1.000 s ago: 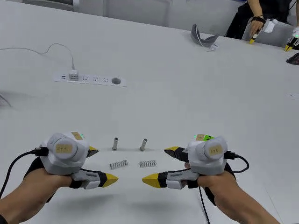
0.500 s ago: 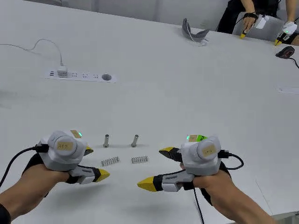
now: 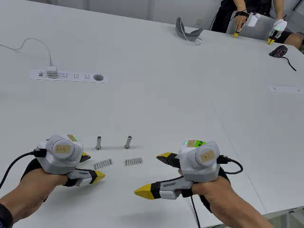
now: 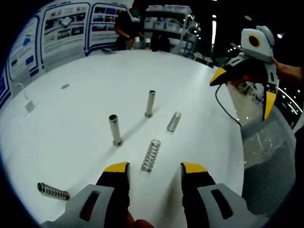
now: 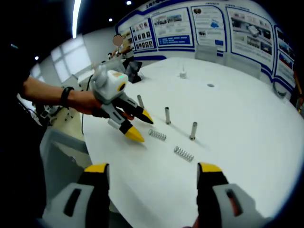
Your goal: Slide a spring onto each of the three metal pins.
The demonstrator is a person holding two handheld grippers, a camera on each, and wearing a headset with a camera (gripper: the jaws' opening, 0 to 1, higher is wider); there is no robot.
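Two upright metal pins (image 3: 98, 142) (image 3: 128, 141) stand on the white table, and two springs (image 3: 102, 164) (image 3: 133, 161) lie flat just in front of them. My left gripper (image 3: 92, 166) is open, its tips right beside the left spring (image 4: 151, 155). A third spring (image 4: 52, 191) lies near that gripper's left side. My right gripper (image 3: 153, 174) is open wide and empty, to the right of the springs. In the right gripper view a third pin (image 5: 140, 100) stands behind the left gripper (image 5: 121, 107), beside the other pins (image 5: 167, 115) (image 5: 193, 130).
A white power strip (image 3: 66, 75) with a plugged-in cable lies at the far left. A grey curved object (image 3: 186, 32) lies at the far edge, where another person's hands (image 3: 240, 21) work. The table's right edge (image 3: 266, 209) runs close to my right arm.
The head camera has swung, shifting the whole scene left. My right gripper has drawn back a little toward me. The left gripper, pins and springs have stayed put.
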